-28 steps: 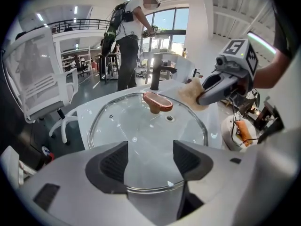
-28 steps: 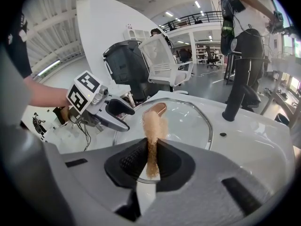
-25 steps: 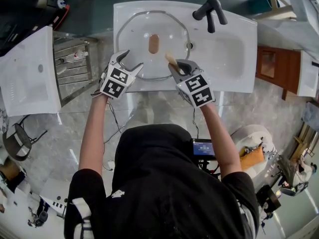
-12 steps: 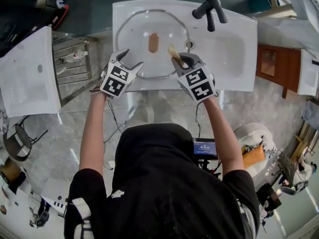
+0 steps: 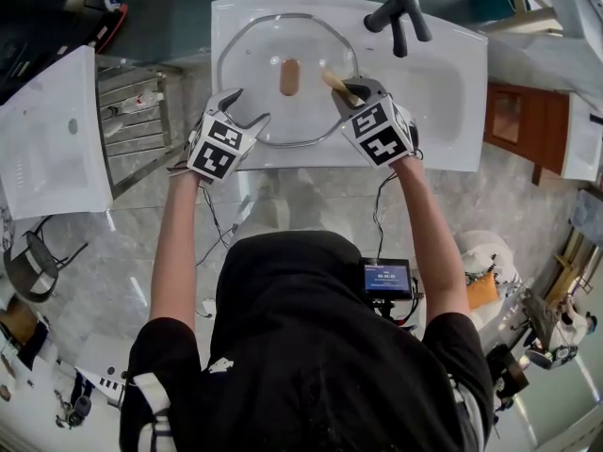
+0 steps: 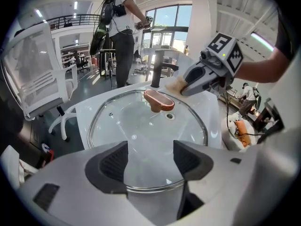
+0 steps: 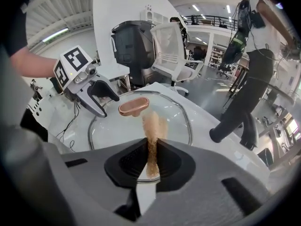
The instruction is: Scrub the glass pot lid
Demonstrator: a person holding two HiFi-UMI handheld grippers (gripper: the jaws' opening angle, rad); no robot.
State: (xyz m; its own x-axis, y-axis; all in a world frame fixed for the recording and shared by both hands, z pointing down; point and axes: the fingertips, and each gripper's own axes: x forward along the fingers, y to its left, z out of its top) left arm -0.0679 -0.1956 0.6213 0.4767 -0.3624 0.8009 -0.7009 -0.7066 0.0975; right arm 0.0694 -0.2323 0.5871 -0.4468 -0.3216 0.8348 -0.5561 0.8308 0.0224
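Note:
The round glass pot lid (image 5: pixel 252 59) lies in the white sink (image 5: pixel 433 92), its copper-brown handle (image 5: pixel 289 76) pointing up. My left gripper (image 5: pixel 243 109) is open at the lid's near left rim; in the left gripper view its jaws (image 6: pixel 149 161) stand wide apart over that rim (image 6: pixel 150 188). My right gripper (image 5: pixel 349 88) is shut on a tan sponge (image 5: pixel 333 80), whose tip rests on the lid just right of the handle. In the right gripper view the sponge (image 7: pixel 152 135) stands up between the jaws, with the lid (image 7: pixel 117 126) and handle (image 7: pixel 134 106) beyond.
A black faucet (image 5: pixel 399 17) rises at the sink's far edge, right of the lid. A metal rack (image 5: pixel 137 121) and a white panel (image 5: pixel 47 130) stand to the left, a wooden cabinet (image 5: pixel 518 125) to the right. A person (image 6: pixel 123 36) stands beyond the sink.
My right gripper has moved away from me and slightly right, carrying the sponge across the lid's right side. The left gripper has stayed at the near rim.

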